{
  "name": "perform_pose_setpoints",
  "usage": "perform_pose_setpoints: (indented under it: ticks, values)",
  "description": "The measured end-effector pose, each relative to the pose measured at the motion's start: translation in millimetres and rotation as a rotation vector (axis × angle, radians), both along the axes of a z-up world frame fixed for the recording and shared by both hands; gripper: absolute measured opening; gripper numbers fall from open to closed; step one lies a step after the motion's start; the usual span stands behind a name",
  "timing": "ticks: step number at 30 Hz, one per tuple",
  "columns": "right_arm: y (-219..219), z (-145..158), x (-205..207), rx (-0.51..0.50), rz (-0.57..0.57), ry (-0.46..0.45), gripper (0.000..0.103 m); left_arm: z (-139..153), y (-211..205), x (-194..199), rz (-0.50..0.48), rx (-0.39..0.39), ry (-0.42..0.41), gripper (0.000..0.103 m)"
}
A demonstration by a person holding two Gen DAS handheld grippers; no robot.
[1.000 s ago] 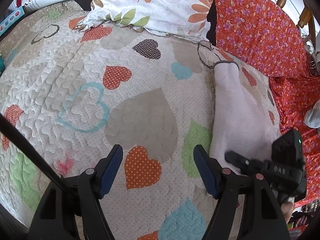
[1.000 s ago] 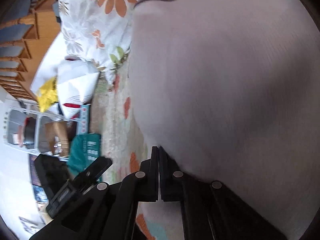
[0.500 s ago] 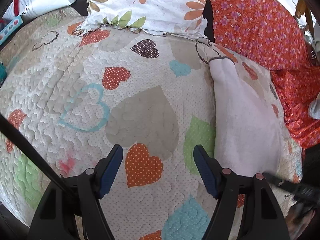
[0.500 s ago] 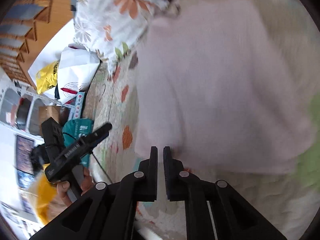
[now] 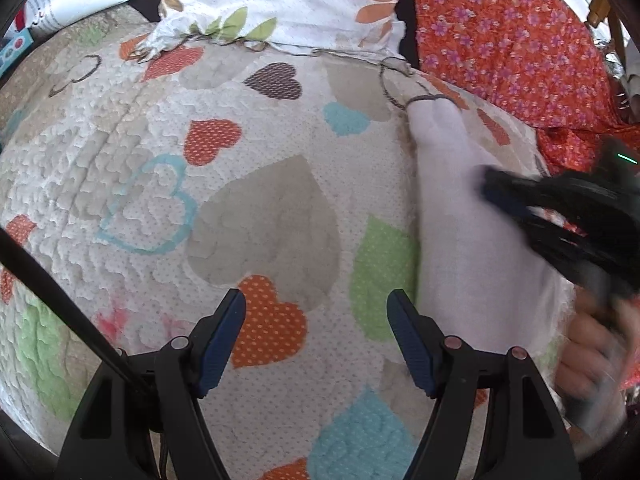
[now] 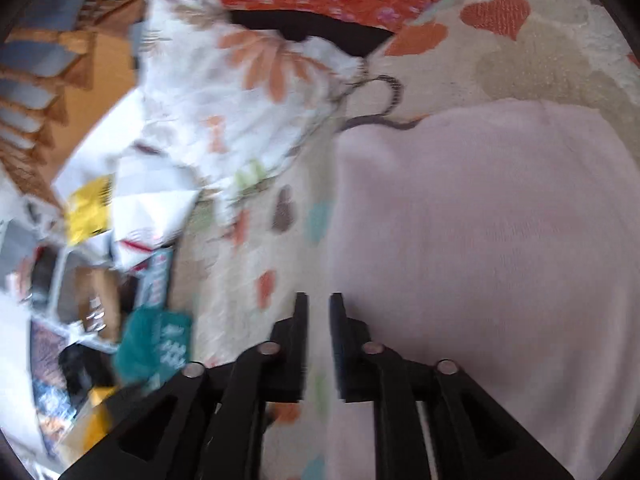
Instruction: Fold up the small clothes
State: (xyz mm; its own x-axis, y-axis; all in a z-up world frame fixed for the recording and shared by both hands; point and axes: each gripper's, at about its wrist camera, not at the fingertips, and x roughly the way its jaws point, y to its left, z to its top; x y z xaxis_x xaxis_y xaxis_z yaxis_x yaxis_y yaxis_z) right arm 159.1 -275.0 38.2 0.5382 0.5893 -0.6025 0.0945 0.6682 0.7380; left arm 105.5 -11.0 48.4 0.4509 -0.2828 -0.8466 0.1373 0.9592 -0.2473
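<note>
A folded garment (image 5: 472, 240) lies flat on the quilt (image 5: 256, 208) along the bed's right side. A pillow (image 5: 280, 0) rests at the quilt's far edge, and a patterned cloth (image 5: 512, 48) lies beyond the garment, toward the far right corner.

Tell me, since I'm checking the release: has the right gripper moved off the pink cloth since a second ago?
Yes. The right gripper has pulled back from the pink cloth; more of the quilt and the floral pillow now shows. Its fingers are opening, with nothing between them.

Heart-print quilt (image 5: 168, 208), floral pillow (image 5: 288, 0), orange flowered fabric (image 5: 512, 40)
</note>
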Motion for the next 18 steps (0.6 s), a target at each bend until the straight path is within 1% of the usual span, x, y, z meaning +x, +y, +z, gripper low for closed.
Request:
perform_pose_setpoints:
  ticks: [1, 2, 4, 5, 7, 8, 9, 10, 11, 12, 13, 15, 16, 17, 18]
  values:
    - [2, -14, 13, -0.036, -0.008, 0.038, 0.0, 1, -1, -1, -0.005, 0.005, -0.008, 0.072]
    - [1, -25, 20, -0.04, -0.025, 0.052, 0.0, 3, -2, -2, -0.006, 0.018, -0.019, 0.072]
    - [-2, -29, 23, -0.007, -0.057, 0.037, 0.0, 5, -3, -3, 0.001, 0.042, -0.036, 0.072]
    - [-1, -26, 22, -0.021, -0.049, 0.039, 0.0, 7, -4, -4, 0.006, 0.055, -0.051, 0.072]
    - [3, -15, 18, -0.082, -0.019, 0.046, 0.001, 12, -7, -6, -0.001, 0.078, -0.085, 0.072]
    - [2, -5, 12, -0.069, 0.002, 0.039, 0.004, 14, -8, -7, -0.006, 0.092, -0.105, 0.072]
    - [-1, 3, 3, -0.037, 0.022, 0.013, 0.007, 17, -11, -10, -0.009, 0.105, -0.127, 0.073]
    - [-4, 9, -6, -0.029, 0.035, -0.01, 0.008, 17, -13, -11, -0.011, 0.115, -0.14, 0.074]
    - [-9, 14, -17, -0.043, 0.043, -0.025, 0.009, 17, -14, -12, -0.016, 0.125, -0.147, 0.074]
    - [-15, 16, -26, -0.064, 0.043, -0.026, 0.012, 16, -16, -13, -0.024, 0.134, -0.149, 0.074]
    - [-23, 14, -35, -0.087, 0.037, -0.019, 0.012, 14, -17, -13, -0.03, 0.137, -0.149, 0.074]
    - [-45, 5, -52, -0.127, -0.009, 0.015, 0.012, 11, -20, -15, -0.036, 0.146, -0.149, 0.074]
    - [-61, 0, -61, -0.146, -0.055, 0.042, 0.011, 9, -22, -18, -0.039, 0.156, -0.156, 0.074]
    - [-80, -5, -73, -0.135, -0.104, 0.054, 0.011, 7, -24, -20, -0.042, 0.165, -0.163, 0.074]
    - [-98, -8, -86, -0.088, -0.142, 0.051, 0.011, 6, -27, -24, -0.047, 0.184, -0.178, 0.074]
